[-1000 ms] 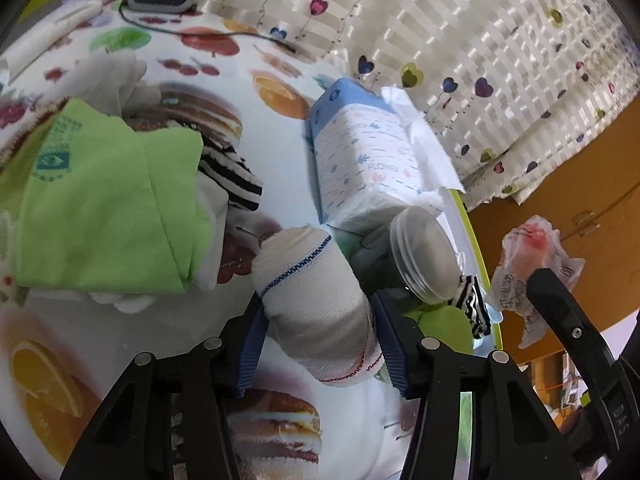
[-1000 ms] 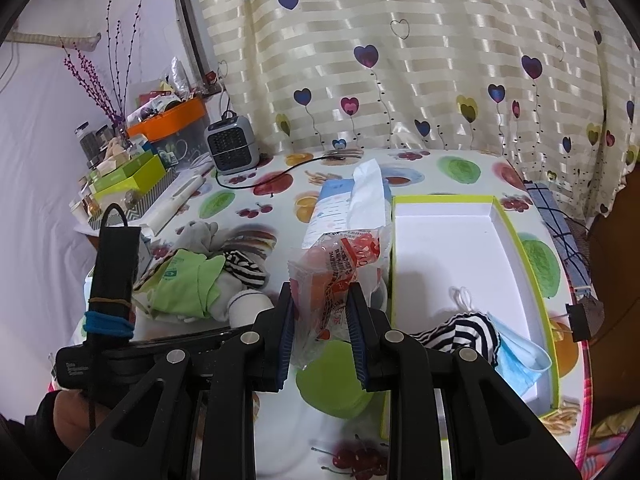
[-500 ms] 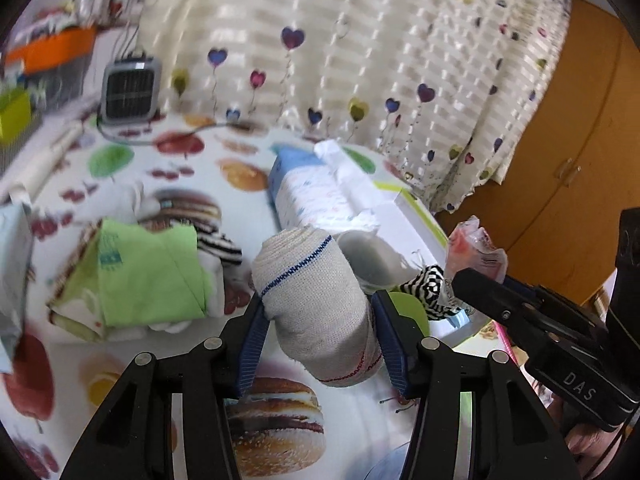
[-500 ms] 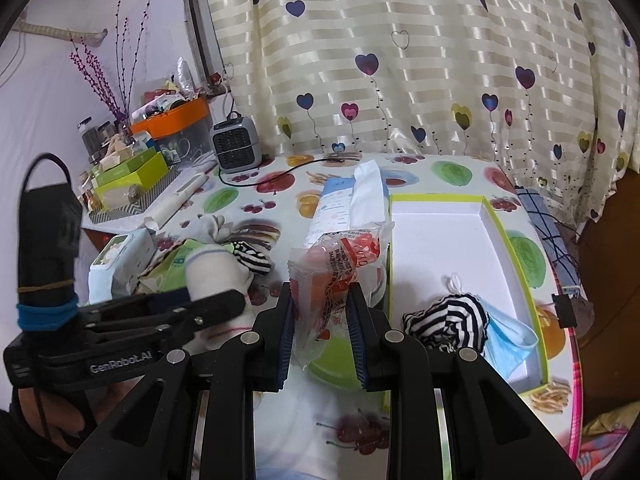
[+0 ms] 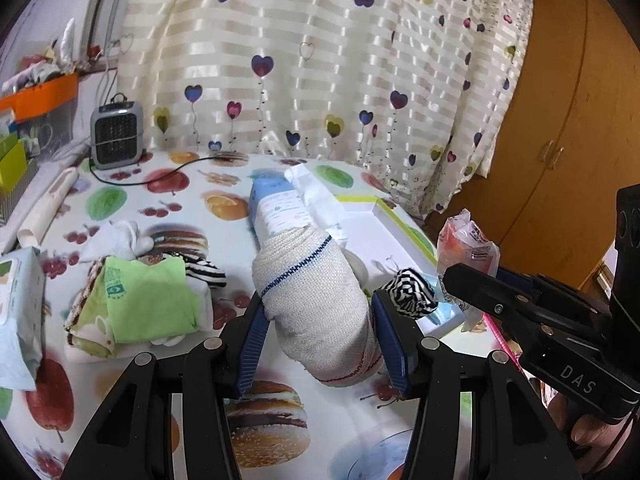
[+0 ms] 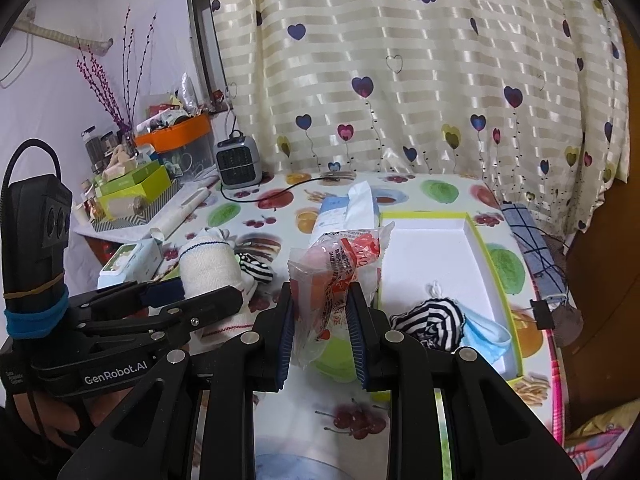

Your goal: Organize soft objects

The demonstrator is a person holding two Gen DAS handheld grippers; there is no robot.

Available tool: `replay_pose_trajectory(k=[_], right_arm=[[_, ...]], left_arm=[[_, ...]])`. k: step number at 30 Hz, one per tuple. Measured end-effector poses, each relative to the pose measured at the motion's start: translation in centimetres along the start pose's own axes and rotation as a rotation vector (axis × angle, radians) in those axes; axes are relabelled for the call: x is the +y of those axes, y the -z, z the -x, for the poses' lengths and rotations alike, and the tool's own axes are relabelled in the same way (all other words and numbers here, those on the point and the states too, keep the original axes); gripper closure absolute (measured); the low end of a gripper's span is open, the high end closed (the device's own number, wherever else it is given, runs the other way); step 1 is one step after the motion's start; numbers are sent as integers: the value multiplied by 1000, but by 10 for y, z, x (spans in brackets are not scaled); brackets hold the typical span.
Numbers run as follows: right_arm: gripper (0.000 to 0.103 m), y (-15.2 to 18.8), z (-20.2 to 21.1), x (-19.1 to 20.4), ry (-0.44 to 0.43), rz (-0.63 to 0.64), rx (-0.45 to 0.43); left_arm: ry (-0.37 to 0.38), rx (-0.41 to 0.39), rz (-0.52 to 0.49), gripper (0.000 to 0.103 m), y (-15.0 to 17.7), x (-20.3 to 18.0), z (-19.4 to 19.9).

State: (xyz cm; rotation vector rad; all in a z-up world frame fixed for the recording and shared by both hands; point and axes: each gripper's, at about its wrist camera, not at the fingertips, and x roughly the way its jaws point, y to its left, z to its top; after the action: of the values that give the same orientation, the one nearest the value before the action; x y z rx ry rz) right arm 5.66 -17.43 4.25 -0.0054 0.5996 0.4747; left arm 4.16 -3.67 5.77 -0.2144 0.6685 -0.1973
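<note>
On the fruit-print tablecloth (image 6: pixel 440 192), one white tray (image 6: pixel 424 248) holds one striped sock (image 6: pixel 430 322) and one mask (image 6: pixel 486 336). Left gripper (image 5: pixel 318 332) clamps one rolled sock (image 5: pixel 316 300); right gripper (image 6: pixel 320 330) clamps one plastic packet (image 6: pixel 336 268), both raised near the tray.

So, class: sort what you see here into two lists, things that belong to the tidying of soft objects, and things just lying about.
Part of the job:
rolled sock, in the left gripper
plastic packet, in the right gripper
white tray
striped cloth
blue mask
green cloth pile

Just lying about:
small heater
tissue pack
orange tub
</note>
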Motion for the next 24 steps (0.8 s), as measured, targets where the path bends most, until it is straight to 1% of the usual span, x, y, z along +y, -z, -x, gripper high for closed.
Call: replay_pose_trajectory(k=[10, 24], right_arm=[[77, -1, 10, -5, 14, -3, -13], [77, 1, 6, -24, 22, -35, -8]], left_arm=[[12, -6, -23, 52, -2, -14, 0], [23, 21, -44, 52, -5, -26, -18]])
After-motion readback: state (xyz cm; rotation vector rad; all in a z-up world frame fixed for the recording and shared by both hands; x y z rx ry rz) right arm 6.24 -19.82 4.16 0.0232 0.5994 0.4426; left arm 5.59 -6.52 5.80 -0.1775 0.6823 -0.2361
